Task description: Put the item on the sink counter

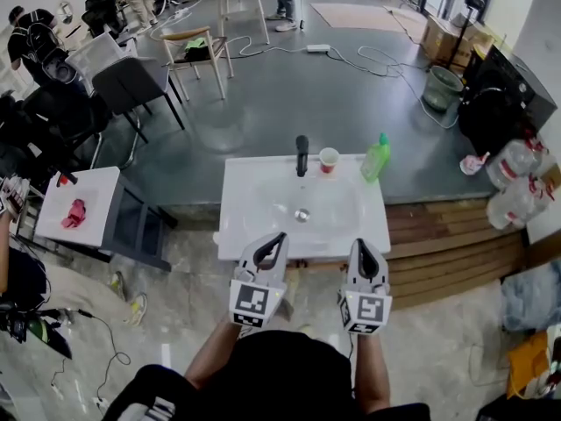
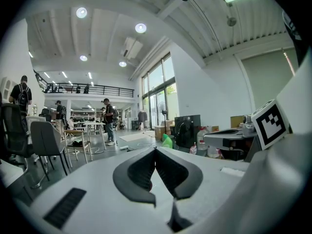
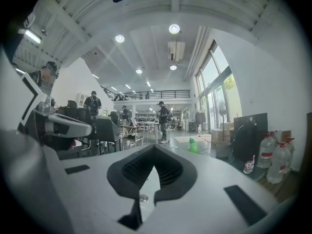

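A white sink counter point(image 1: 238, 181) stands in front of me, with a black faucet point(image 1: 301, 155) at its back edge. Beside the faucet sit a paper cup point(image 1: 329, 160) and a green bottle point(image 1: 375, 158). My left gripper point(image 1: 279, 238) hovers at the counter's front edge, shut and empty. My right gripper point(image 1: 361, 246) hangs next to it, also shut with nothing held. In the left gripper view the left gripper point(image 2: 155, 150) has its jaws together, the green bottle point(image 2: 167, 141) beyond. The right gripper point(image 3: 154, 147) shows touching jaws too, with the green bottle point(image 3: 193, 145) past them.
A small white table point(image 1: 92, 191) with a pink item point(image 1: 74, 213) stands at the left. A wooden platform point(image 1: 447, 235) and water jugs point(image 1: 513, 182) lie to the right. Chairs point(image 1: 131, 86), cables and people fill the floor behind.
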Available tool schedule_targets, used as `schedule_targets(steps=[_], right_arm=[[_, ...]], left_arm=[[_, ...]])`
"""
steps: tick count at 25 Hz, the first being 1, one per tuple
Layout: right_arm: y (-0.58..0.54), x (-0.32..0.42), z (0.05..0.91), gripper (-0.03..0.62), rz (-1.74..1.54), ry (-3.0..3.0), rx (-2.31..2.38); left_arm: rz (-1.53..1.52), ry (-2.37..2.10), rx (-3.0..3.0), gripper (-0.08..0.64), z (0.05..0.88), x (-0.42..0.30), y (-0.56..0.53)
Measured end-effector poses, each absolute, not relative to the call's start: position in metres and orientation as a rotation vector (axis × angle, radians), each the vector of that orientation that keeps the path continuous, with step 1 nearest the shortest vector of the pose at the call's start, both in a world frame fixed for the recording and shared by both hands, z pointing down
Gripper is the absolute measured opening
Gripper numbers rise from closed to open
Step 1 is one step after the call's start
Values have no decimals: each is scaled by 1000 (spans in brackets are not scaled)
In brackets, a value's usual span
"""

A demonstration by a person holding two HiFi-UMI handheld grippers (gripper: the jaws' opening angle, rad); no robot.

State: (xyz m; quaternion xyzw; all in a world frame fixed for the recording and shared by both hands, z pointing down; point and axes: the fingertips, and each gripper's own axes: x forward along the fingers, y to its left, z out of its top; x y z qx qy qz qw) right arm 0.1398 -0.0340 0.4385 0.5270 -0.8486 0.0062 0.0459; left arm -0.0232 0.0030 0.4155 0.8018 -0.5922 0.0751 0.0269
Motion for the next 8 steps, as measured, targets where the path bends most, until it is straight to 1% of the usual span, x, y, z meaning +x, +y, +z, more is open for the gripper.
schedule_targets(steps=[5,8], right_arm=[[-33,135,425,-2,38,-2545,1598],[-34,138,431,-2,38,-2563,1610]], left_arm=[[231,-1836,2477,3,414,-25,2],[226,-1834,2479,2,414,-24,2]])
